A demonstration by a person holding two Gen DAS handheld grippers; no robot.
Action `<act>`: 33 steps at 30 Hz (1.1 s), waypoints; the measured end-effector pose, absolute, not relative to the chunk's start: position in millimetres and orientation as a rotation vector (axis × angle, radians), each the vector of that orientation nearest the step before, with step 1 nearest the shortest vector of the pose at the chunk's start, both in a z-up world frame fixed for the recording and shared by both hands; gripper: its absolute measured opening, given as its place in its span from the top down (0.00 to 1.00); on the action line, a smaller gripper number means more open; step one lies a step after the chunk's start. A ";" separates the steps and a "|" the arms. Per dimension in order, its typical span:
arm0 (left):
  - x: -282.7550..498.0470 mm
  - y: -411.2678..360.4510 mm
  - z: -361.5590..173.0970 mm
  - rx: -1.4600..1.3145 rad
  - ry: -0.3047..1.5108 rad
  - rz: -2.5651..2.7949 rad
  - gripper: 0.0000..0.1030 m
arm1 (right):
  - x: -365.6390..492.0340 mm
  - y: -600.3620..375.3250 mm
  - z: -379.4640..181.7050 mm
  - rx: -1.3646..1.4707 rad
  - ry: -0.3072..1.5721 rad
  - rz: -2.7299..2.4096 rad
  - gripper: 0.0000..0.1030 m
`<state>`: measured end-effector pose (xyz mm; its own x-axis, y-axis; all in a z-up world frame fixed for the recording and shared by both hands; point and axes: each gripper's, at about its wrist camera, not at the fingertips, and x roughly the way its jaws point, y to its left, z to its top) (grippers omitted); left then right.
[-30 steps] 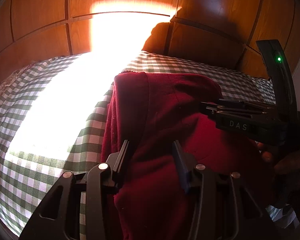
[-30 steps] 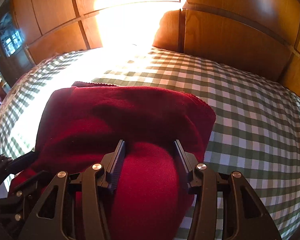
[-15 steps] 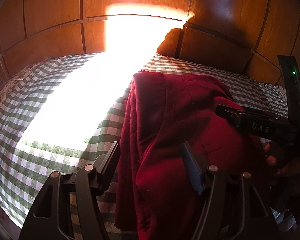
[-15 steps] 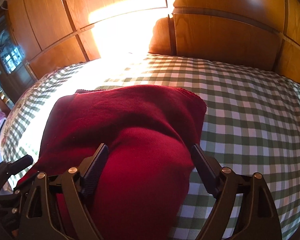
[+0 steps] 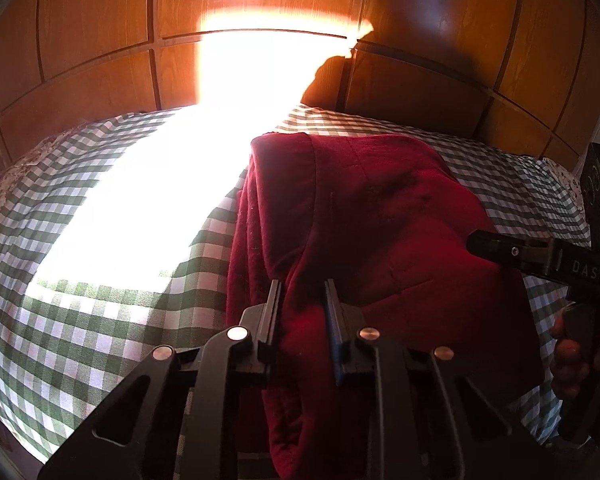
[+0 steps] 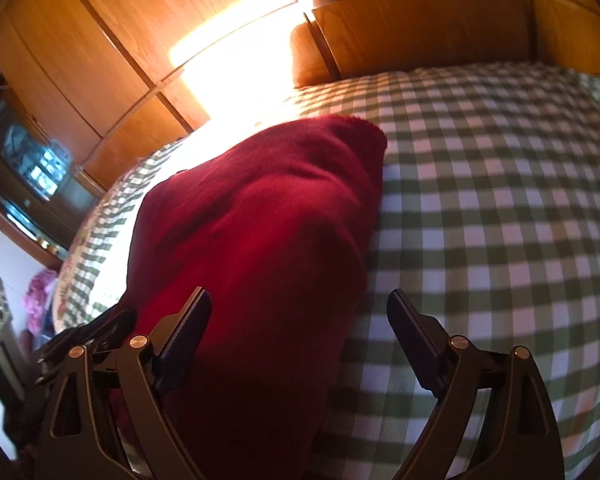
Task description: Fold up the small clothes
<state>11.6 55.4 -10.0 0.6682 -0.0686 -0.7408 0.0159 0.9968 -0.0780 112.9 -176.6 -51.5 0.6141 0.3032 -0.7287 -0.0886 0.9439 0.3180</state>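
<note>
A dark red garment (image 5: 380, 208) lies partly folded on the checked bed; in the right wrist view it (image 6: 268, 208) fills the lower left. My left gripper (image 5: 302, 284) is closing on a raised fold at the garment's near left edge, and the fabric fills the narrow gap between its pads. My right gripper (image 6: 300, 296) is tilted and its jaws are opening wide. Its left finger (image 6: 188, 320) rests against the red cloth, and its right finger (image 6: 412, 336) hangs over bare sheet. Nothing is pinched there.
The bed's green-and-white checked sheet (image 5: 100, 300) spreads to the right of the garment (image 6: 500, 200). A glaring patch of sunlight (image 5: 160, 184) covers its far left. Wooden panels (image 5: 80, 60) stand behind. A hand (image 5: 568, 360) holds the right gripper's handle. A dark cabinet (image 6: 32, 168) stands at the left.
The left jaws widened, then narrowed onto a fold of the red garment. The right jaws let go of the cloth bulge, spread wide, rolled and shifted right over the sheet.
</note>
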 end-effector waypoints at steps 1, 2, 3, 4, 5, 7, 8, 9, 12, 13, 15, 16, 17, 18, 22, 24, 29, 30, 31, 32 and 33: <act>10.4 55.4 -9.2 -0.061 0.831 -0.055 0.85 | 109.2 -178.9 -53.4 0.290 0.887 0.239 0.14; 8.9 54.6 -7.6 -0.054 0.827 -0.065 0.86 | 105.8 -181.1 -55.5 0.318 0.892 0.249 0.14; 8.6 55.5 -6.4 -0.050 0.824 -0.071 0.87 | 102.1 -183.1 -57.6 0.346 0.896 0.259 0.14; 8.2 56.7 -4.7 -0.049 0.819 -0.078 0.87 | 98.9 -184.8 -59.0 0.363 0.899 0.266 0.14; 7.6 58.2 -2.4 -0.048 0.813 -0.085 0.88 | 95.3 -186.1 -60.7 0.386 0.903 0.278 0.14; 7.7 59.9 2.9 -0.036 0.802 -0.093 0.88 | 89.4 -187.5 -63.3 0.408 0.910 0.297 0.14; 7.1 59.9 6.8 -0.022 0.790 -0.097 0.89 | 85.5 -187.1 -64.7 0.414 0.918 0.313 0.14; 6.6 60.3 11.6 -0.010 0.776 -0.101 0.89 | 81.5 -185.9 -66.0 0.416 0.929 0.326 0.14; 7.4 63.6 21.3 0.016 0.749 -0.092 0.89 | 69.3 -176.2 -71.4 0.407 0.965 0.385 0.15; 9.7 64.3 18.5 0.023 0.760 -0.085 0.89 | 65.0 -170.5 -74.7 0.385 0.978 0.397 0.16; 15.5 64.9 -0.4 0.043 0.810 -0.046 0.88 | 55.2 -158.5 -85.7 0.351 0.996 0.407 0.16; 16.8 65.1 -13.5 0.059 0.832 -0.023 0.87 | 52.3 -155.1 -88.6 0.341 0.993 0.401 0.16; 16.3 65.5 -24.7 0.064 0.843 -0.006 0.85 | 48.7 -148.7 -89.8 0.301 0.979 0.390 0.16; 11.5 66.0 -27.2 0.052 0.820 0.006 0.84 | 47.1 -142.7 -89.7 0.262 0.977 0.387 0.16; 4.7 71.1 -17.9 -0.024 0.820 -0.009 0.76 | 46.8 -140.6 -88.0 0.247 0.990 0.405 0.16; 5.2 78.5 -13.3 -0.060 0.830 -0.009 0.70 | 47.8 -140.9 -86.6 0.253 0.995 0.416 0.16; 2.6 103.7 3.5 -0.210 0.809 -0.033 0.46 | 44.5 -160.8 -75.3 0.311 1.016 0.448 0.14; 4.1 107.5 5.0 -0.241 0.811 -0.048 0.44 | 43.8 -166.8 -71.3 0.327 1.004 0.442 0.14; 6.6 110.9 5.9 -0.279 0.816 -0.069 0.40 | 46.1 -170.7 -69.1 0.339 0.991 0.435 0.14; 9.6 112.7 5.8 -0.311 0.824 -0.089 0.36 | 46.3 -177.4 -65.2 0.361 0.974 0.427 0.14; 12.1 112.6 5.0 -0.333 0.832 -0.104 0.35 | 45.8 -184.5 -62.9 0.386 0.959 0.421 0.14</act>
